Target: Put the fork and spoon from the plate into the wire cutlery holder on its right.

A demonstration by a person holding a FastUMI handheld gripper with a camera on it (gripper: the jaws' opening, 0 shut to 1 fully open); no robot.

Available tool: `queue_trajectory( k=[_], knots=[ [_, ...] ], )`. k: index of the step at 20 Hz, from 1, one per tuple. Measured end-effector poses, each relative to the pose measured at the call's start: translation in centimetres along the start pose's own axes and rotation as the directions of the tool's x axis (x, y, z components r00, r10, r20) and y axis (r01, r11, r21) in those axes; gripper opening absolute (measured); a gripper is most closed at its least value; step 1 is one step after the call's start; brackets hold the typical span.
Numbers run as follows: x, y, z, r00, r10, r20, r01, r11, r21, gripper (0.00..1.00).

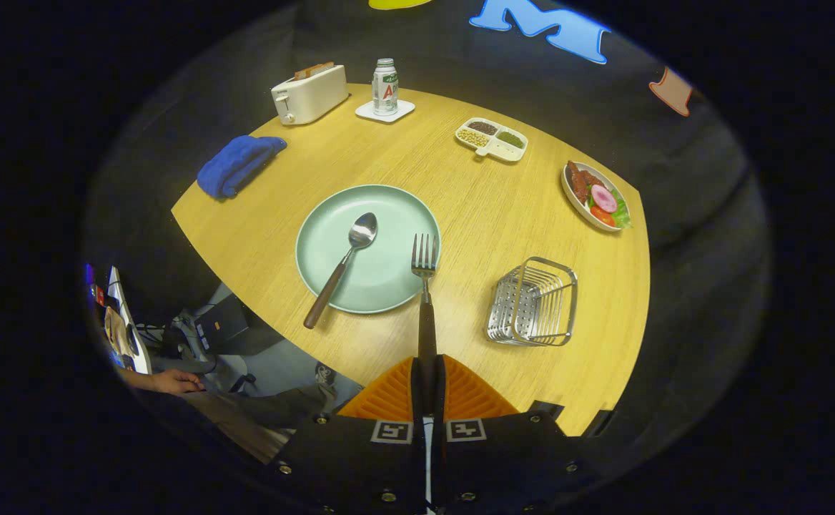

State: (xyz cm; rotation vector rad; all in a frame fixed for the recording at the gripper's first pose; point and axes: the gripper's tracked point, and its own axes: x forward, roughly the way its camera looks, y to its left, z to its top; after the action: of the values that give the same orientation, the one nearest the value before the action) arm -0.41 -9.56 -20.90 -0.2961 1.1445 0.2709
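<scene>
At the bottom centre of the frame the gripper (428, 383) has its fingers (389, 397) pressed together on the dark handle of the fork (425, 286), which runs straight up from between them, its tines over the lower right rim of the plate (389, 207). Whether the fork is lifted clear of the plate or touching it cannot be told. The pale green plate sits in the middle of the frame on the wooden table (489, 207), and the spoon (342, 265) lies across its left half, bowl on the plate and brown handle reaching past the lower left rim. To the right of the plate, lower right of centre, stands the wire cutlery holder (534, 302). Further off, a folded blue cloth (239, 164) lies at upper left, a dish of food (596, 197) at upper right, a divided tray (492, 138) above centre, and at the top a toaster (310, 93) beside a bottle (385, 86) on a coaster. At lower left, below the table edge, a person's hand (174, 383) shows.
</scene>
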Motion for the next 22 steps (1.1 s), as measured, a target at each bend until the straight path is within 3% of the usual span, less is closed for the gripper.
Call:
queue_trajectory(
  k=[5, 14, 18, 22],
  knots=[
    [-2.1, -1.3, -1.4, 0.999, 0.012, -0.037, -0.011, 1.0, 0.02, 0.03],
    [-6.3, -7.8, -2.6, 0.995, -0.043, -0.085, 0.052, 0.993, 0.11, 0.03],
    [-5.4, -9.6, -3.2, 0.989, -0.04, -0.143, 0.058, 0.99, 0.13, 0.03],
    [-3.7, -9.6, -3.5, 0.975, 0.015, -0.224, 0.018, 0.99, 0.142, 0.03]
  ],
)
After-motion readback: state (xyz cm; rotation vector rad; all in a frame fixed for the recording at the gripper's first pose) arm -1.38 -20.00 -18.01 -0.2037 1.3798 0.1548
